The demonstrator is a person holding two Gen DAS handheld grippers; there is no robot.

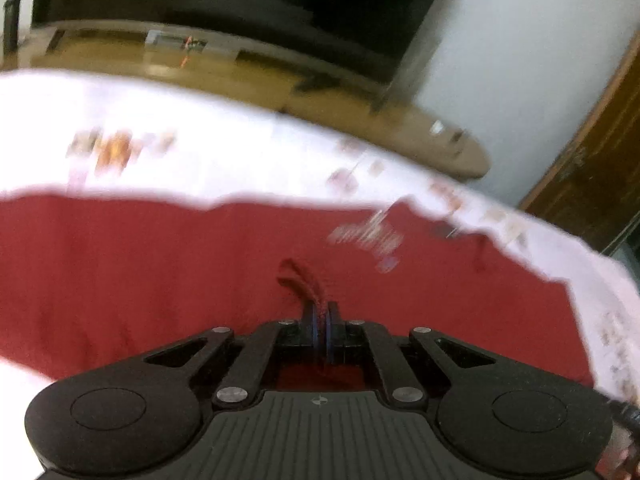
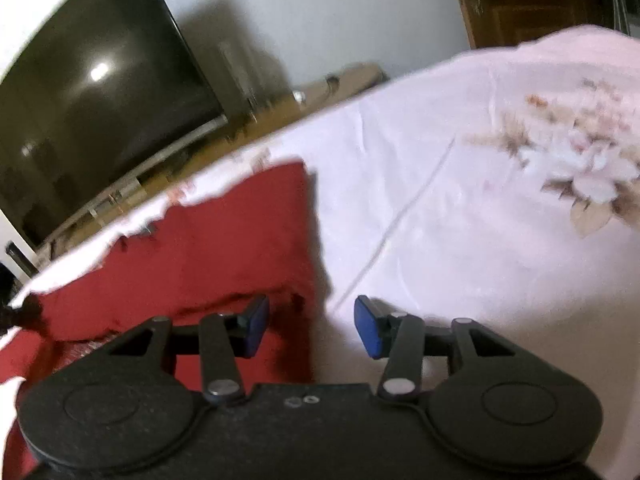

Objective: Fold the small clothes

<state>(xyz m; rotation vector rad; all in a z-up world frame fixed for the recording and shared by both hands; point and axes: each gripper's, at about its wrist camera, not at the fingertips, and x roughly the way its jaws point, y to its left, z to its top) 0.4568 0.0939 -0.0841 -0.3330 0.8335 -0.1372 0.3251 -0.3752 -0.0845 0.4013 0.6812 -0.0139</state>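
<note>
Black linkage arms of the left gripper fill the foreground of the left wrist view; its jaws are pressed together on a small raised pucker of the red garment, which lies spread on a bed covered by a white floral sheet. Seen from the right wrist, the right gripper has its jaws spread wide, the blue pads apart and holding nothing. One jaw sits over the garment's near corner, the other over bare sheet just beside the garment's right edge. Behind the bed stand a dark television and a low wooden stand.

Likely faults, judged from this arrangement:
- The left pinch holds only a thin ridge of cloth; a quick pull could let it slip free, and the fold would collapse.
- That pinch may hold one layer only, so lifting could separate the layers instead of turning the garment over.
- If the right jaws close where they straddle the edge, they could catch the sheet along with the garment, dragging the bedding.
- Both views are motion-blurred, so edge alignment cannot be confirmed.
</note>
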